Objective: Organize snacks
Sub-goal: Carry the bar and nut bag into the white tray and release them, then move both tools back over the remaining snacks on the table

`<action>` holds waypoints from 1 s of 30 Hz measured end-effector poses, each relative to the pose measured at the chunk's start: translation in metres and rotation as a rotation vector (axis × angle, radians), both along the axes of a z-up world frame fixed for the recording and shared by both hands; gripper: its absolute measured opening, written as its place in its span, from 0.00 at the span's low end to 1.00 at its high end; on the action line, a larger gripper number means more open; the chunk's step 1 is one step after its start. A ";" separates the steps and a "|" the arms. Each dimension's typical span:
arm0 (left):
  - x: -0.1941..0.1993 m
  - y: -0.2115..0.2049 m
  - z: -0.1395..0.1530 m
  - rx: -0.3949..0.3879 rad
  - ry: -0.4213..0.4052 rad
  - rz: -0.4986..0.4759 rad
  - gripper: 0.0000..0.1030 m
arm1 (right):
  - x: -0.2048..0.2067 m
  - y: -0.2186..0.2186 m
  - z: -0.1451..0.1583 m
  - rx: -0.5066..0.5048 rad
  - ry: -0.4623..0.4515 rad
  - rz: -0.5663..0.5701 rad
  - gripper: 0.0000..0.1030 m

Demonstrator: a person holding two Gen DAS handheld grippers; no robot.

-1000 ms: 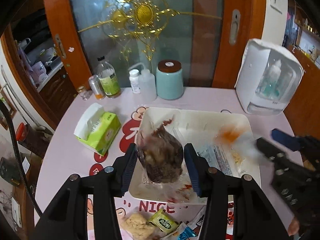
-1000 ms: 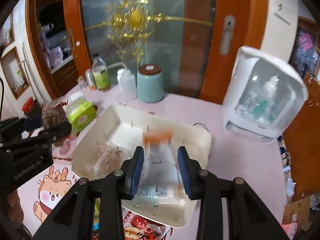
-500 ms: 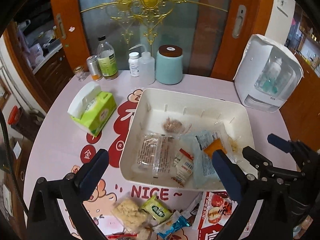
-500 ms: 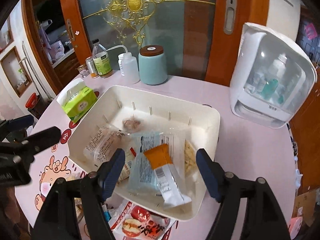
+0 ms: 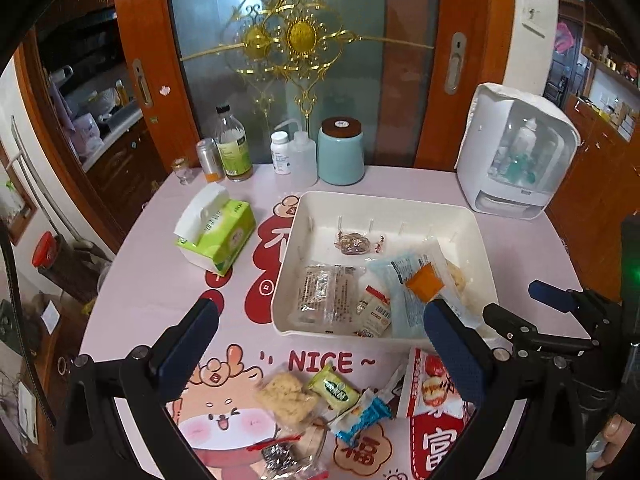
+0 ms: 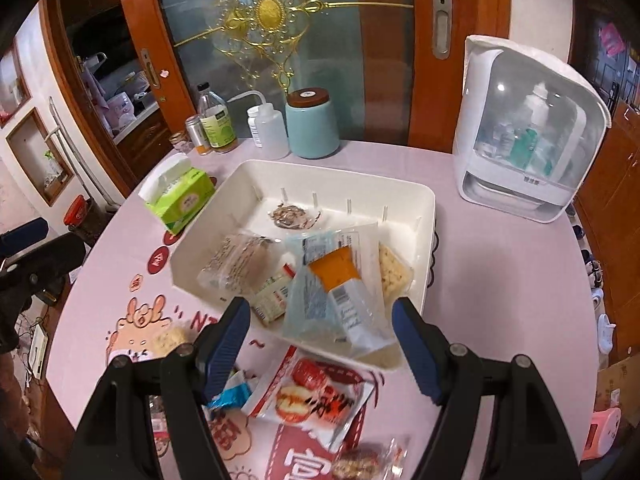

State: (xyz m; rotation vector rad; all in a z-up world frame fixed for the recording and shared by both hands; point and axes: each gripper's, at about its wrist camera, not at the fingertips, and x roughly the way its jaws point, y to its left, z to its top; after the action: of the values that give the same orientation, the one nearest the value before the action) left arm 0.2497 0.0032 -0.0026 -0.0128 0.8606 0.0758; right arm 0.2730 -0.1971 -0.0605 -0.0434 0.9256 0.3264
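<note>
A white tray (image 5: 384,204) (image 6: 424,196) on the pink table holds several snack packets: a small brown one (image 5: 354,242) (image 6: 290,214) at the back, a clear cracker pack (image 5: 320,294) (image 6: 240,260), and an orange-and-clear pack (image 5: 424,282) (image 6: 340,280). Loose snacks lie in front of the tray: a red-and-white pack (image 5: 432,380) (image 6: 316,392), a green pack (image 5: 334,388), a blue wrapper (image 5: 362,416). My left gripper (image 5: 320,344) is open and empty above the front snacks. My right gripper (image 6: 322,344) is open and empty over the tray's near edge.
A green tissue box (image 5: 218,230) (image 6: 180,196) lies left of the tray. Bottles (image 5: 232,144), a teal jar (image 5: 340,150) (image 6: 312,124) and a white dispenser box (image 5: 516,152) (image 6: 528,128) stand at the back. The table edge curves close on the left.
Both grippers let go of their packets into the tray, opened wide and pulled back toward the table's front. The brown packet and the orange pack now lie in the tray.
</note>
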 end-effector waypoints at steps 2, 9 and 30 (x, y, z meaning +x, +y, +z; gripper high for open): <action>-0.013 0.001 0.009 0.010 -0.019 -0.009 0.99 | -0.011 0.001 0.006 0.005 -0.008 -0.001 0.72; -0.059 0.010 0.033 0.022 -0.061 -0.058 0.99 | -0.056 0.006 0.031 -0.001 -0.050 -0.022 0.72; -0.156 0.070 0.024 0.025 -0.104 -0.114 0.99 | -0.171 0.009 0.050 -0.023 -0.100 -0.165 0.72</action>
State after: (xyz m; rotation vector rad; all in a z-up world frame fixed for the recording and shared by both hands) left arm 0.0933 0.0736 0.0211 0.0551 0.7550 -0.0207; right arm 0.1022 -0.1878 -0.0109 -0.0044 0.8277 0.1594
